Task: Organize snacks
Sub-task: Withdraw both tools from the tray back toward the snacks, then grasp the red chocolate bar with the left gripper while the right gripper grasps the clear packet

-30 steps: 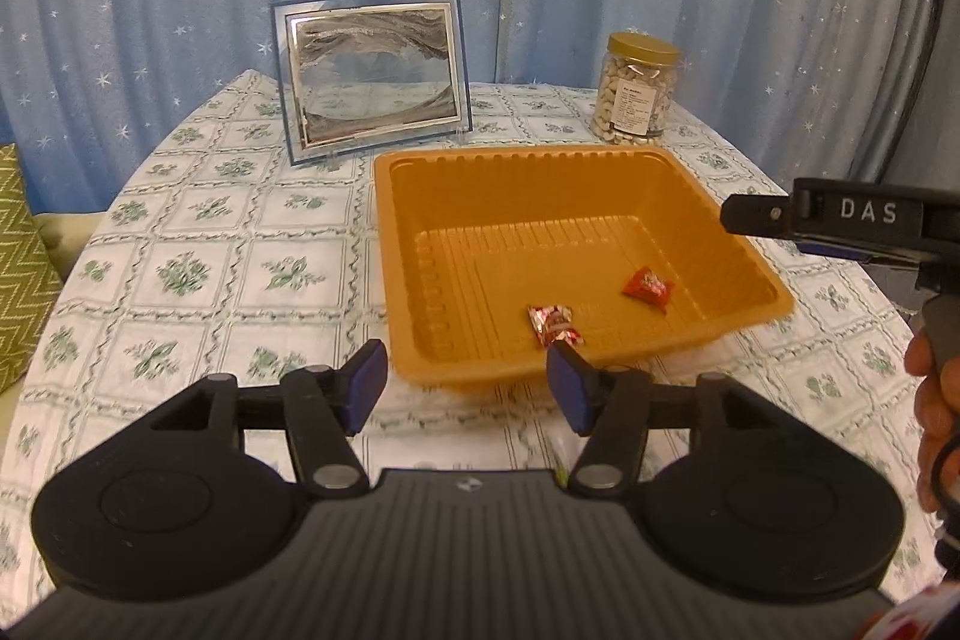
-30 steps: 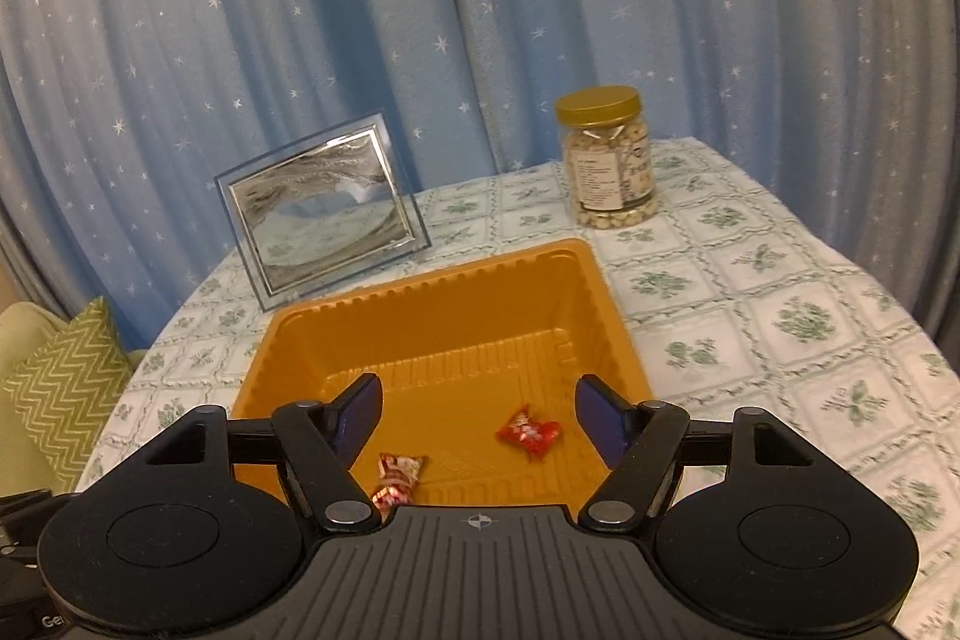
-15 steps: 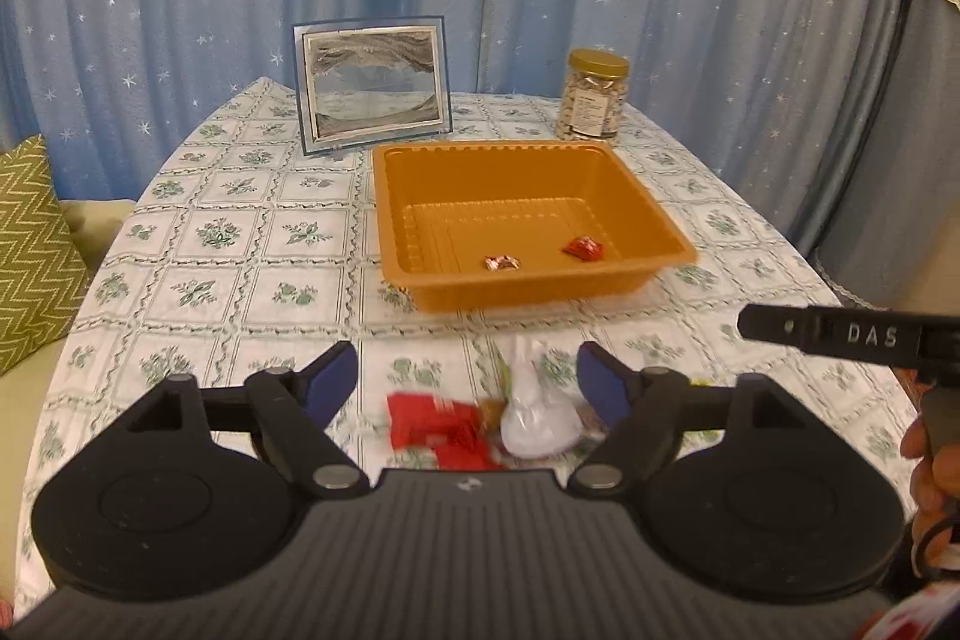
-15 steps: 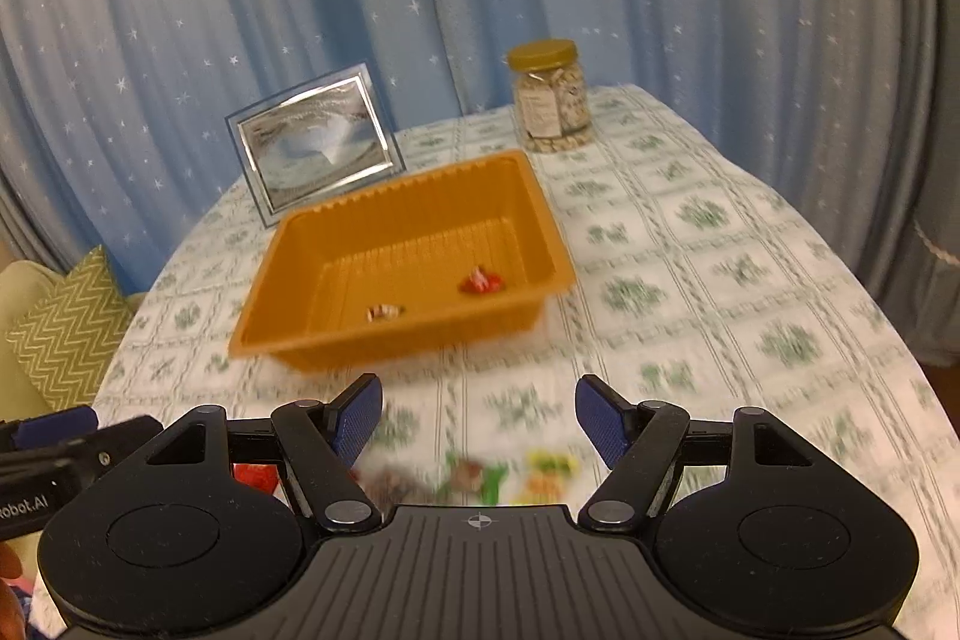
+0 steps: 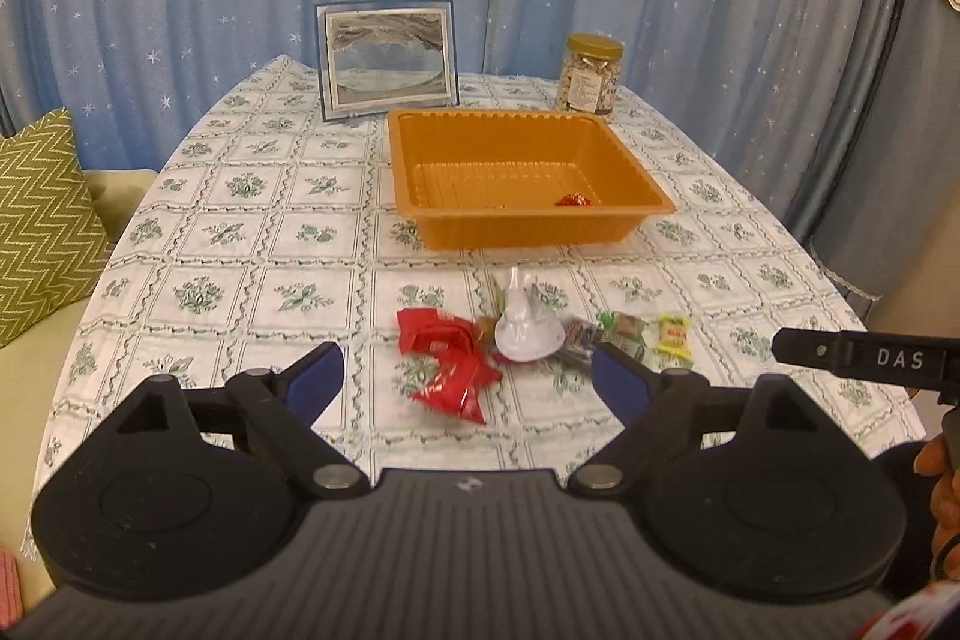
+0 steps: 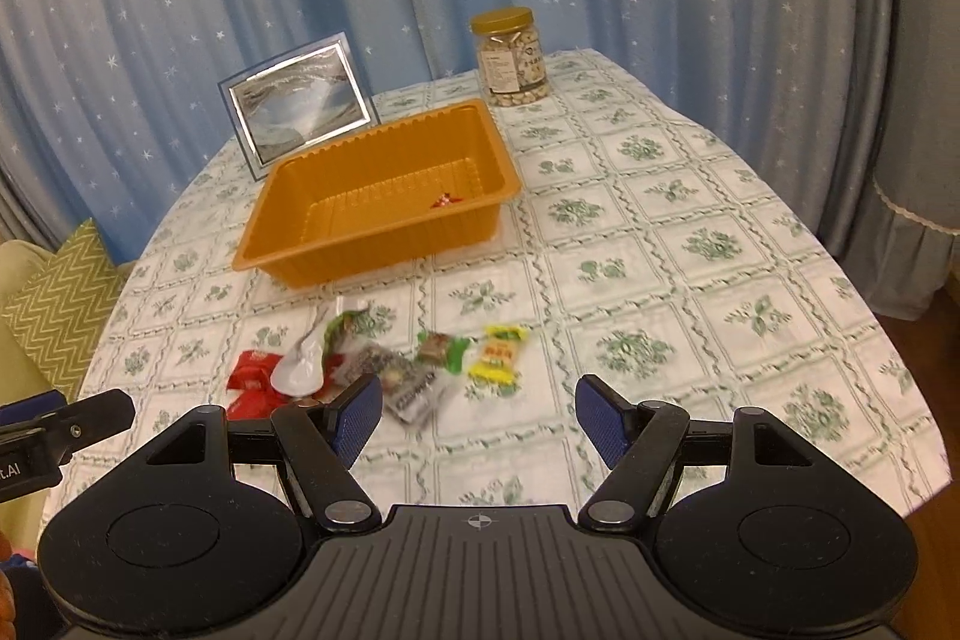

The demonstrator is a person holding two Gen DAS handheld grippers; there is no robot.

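both tongs pulled back from tray (image 5: 624,172); "das" on right tongs (image 6: 478,412).

Left gripper (image 5: 468,379): black ribbed housing, two round discs, silver pivot screws, blue ridged fingertips (image 5: 315,376). Right gripper (image 6: 478,412): same build, small crosshair mark on housing; side bar beside left gripper reads "DAS" in white.

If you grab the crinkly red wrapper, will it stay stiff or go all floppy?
Probably floppy: the red wrapper lies creased and twisted on the tablecloth, so it would likely bend and crumple. It looks thin and flat, so probably light. Its shiny film might slip.
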